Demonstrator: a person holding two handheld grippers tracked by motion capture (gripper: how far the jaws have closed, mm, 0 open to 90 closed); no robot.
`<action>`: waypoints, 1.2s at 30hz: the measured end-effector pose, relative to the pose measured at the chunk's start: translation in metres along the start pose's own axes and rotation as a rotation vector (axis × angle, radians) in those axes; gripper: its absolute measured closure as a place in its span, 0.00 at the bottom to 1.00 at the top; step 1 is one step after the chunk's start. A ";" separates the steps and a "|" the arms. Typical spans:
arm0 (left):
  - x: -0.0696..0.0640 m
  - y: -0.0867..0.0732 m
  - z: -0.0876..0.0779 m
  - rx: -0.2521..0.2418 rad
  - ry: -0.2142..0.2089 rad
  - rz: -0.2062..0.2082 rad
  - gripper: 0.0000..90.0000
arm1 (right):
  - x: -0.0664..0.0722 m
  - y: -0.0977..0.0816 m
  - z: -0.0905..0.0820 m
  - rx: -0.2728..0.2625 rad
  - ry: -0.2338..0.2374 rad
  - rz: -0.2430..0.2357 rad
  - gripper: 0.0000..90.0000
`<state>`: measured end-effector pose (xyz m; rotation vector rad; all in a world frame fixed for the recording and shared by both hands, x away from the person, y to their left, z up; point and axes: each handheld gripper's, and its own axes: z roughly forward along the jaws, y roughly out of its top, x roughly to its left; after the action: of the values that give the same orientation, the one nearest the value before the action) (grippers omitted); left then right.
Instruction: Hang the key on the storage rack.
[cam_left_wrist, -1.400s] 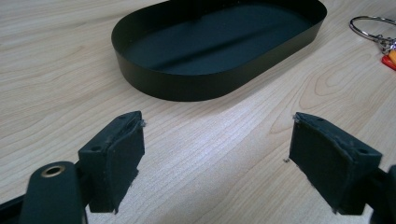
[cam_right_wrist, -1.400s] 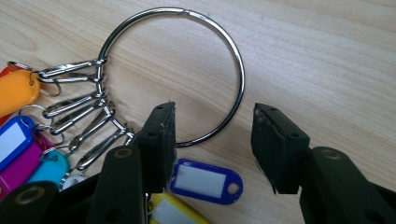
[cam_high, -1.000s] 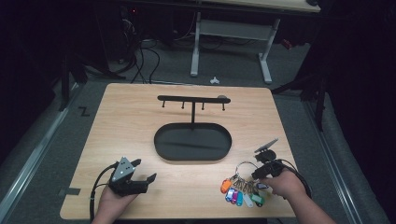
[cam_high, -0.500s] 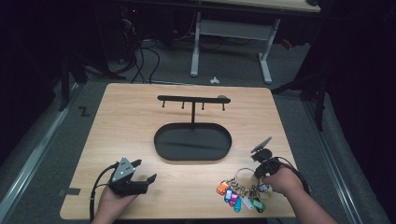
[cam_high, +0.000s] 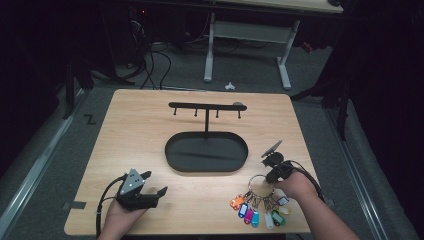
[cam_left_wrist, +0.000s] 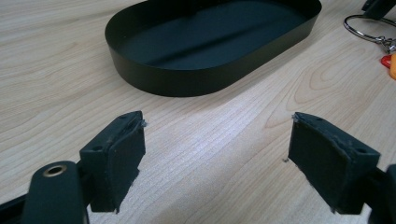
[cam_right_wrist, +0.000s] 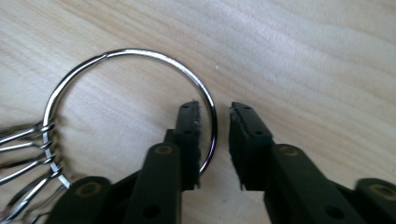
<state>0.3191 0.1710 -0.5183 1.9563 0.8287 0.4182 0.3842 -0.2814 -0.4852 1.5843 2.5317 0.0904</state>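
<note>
Near right on the light wooden tabletop (cam_high: 150, 130): large silver metal key ring (cam_right_wrist: 140, 88) lying flat, with a fan of coloured plastic key tags (cam_high: 257, 211) trailing toward the near edge, and right gripper (cam_right_wrist: 215, 116) straddling the ring's wire, jaws a little apart, one inside the loop touching the wire, the other outside, not yet pinching. Near left: left gripper (cam_left_wrist: 215, 135) resting low over bare wood, jaws spread wide, holding nothing. Centre: black oval metal tray (cam_high: 172, 150), with a thin black T-shaped hook rack (cam_high: 206, 107) rising from its far rim.
</note>
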 end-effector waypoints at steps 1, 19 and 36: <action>0.000 0.000 0.000 0.004 -0.001 0.001 0.21 | 0.000 -0.002 -0.002 0.006 0.011 0.011 0.78; -0.001 -0.001 -0.001 0.001 0.006 0.002 0.22 | 0.003 -0.015 -0.001 0.099 0.077 0.113 0.79; 0.000 0.002 -0.001 0.005 0.016 -0.016 0.24 | 0.002 -0.008 0.000 0.107 0.096 0.017 0.95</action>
<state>0.3190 0.1714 -0.5161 1.9516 0.8561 0.4237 0.3763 -0.2833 -0.4869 1.6798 2.6370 0.0339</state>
